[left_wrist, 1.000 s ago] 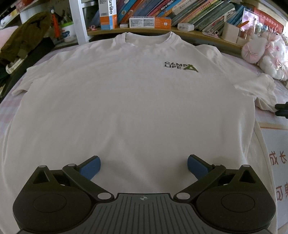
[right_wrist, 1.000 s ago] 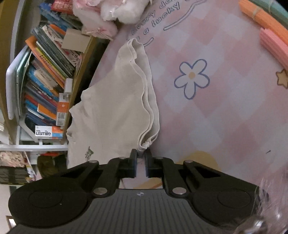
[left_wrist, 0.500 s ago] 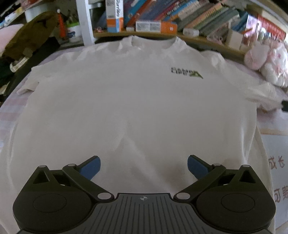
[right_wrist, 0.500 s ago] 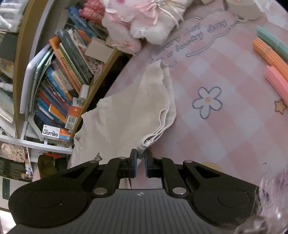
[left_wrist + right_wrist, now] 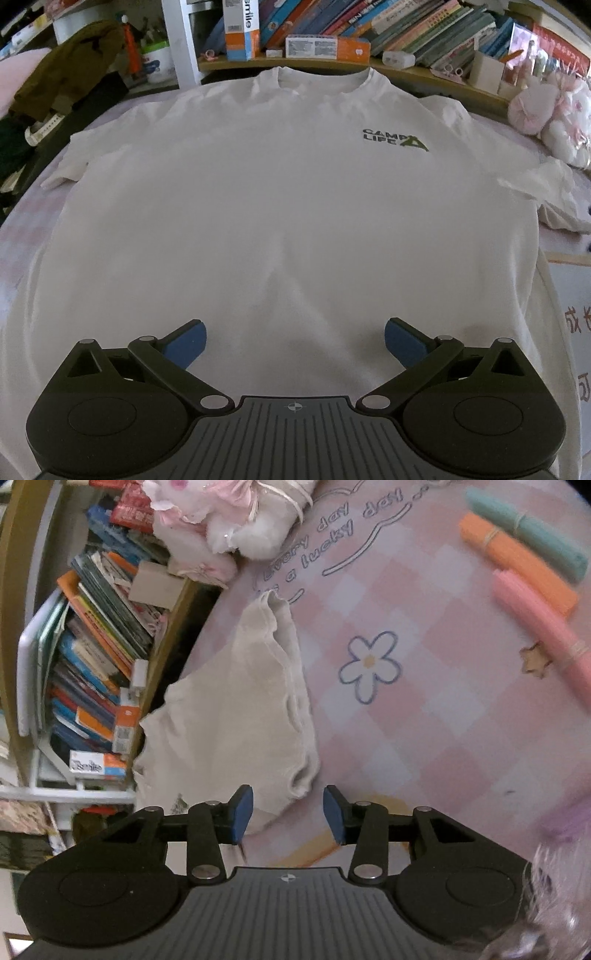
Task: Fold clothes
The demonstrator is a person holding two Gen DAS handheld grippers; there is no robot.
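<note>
Our right gripper [image 5: 288, 814] has let go of the sleeve [image 5: 258, 701] and now gapes beside it. Our left gripper [image 5: 295, 341] hangs spread over the T-shirt [image 5: 288, 206], lying flat on the bed [image 5: 443, 701].

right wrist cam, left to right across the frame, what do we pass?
Bookshelf → T-shirt sleeve → flower print on the pink sheet → pink roll, below the orange roll.

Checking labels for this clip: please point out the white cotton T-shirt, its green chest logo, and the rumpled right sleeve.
White cotton T-shirt [image 5: 280, 206]: left wrist view, middle of the front panel.
Green chest logo [image 5: 395, 139]: left wrist view, on the lettering.
Rumpled right sleeve [image 5: 255, 686]: right wrist view, middle of the sleeve.
</note>
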